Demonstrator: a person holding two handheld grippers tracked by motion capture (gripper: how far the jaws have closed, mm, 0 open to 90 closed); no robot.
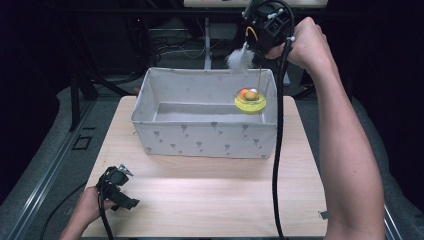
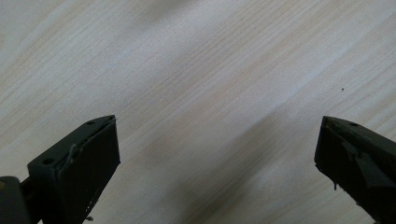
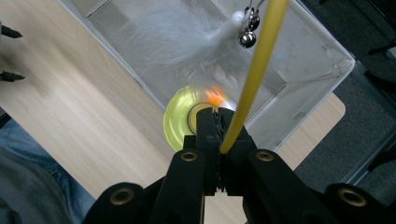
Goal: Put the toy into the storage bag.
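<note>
Right gripper (image 1: 257,47) is way up high at the back of the high view, above the far right corner of the box (image 1: 200,135), with the person's right hand (image 1: 305,45) wrapped around it. One cat toy here: a thin yellow stick (image 1: 259,80) hangs straight down from the gripper, with a round yellow base (image 1: 250,104) at the bottom carrying an orange ball (image 1: 244,93), and a white feather (image 1: 239,59) fluffing out just beside the gripper. That base hangs over the right end of the box, about level with its rim. One box, grey-white fabric with little dark marks, sitting on one light wooden table (image 1: 200,195). Left gripper (image 1: 125,172) is down at the near left corner of the table in the left hand (image 1: 87,207), well apart from the box.

Left gripper view: two black jaws spread wide apart, nothing between them, just bare wood grain of the table (image 2: 196,93) underneath.

Right gripper view: jaws are pinched together on the yellow stick (image 3: 254,74), which runs up and away from them. Yellow base (image 3: 180,121) sits right beyond the jaw tips with a blurry orange spot (image 3: 213,97) on it. White feather (image 3: 187,37) spreads across the top, and I count two small silver bells (image 3: 248,35) next to the stick. The box's inside (image 3: 308,60) is behind all that.
</note>
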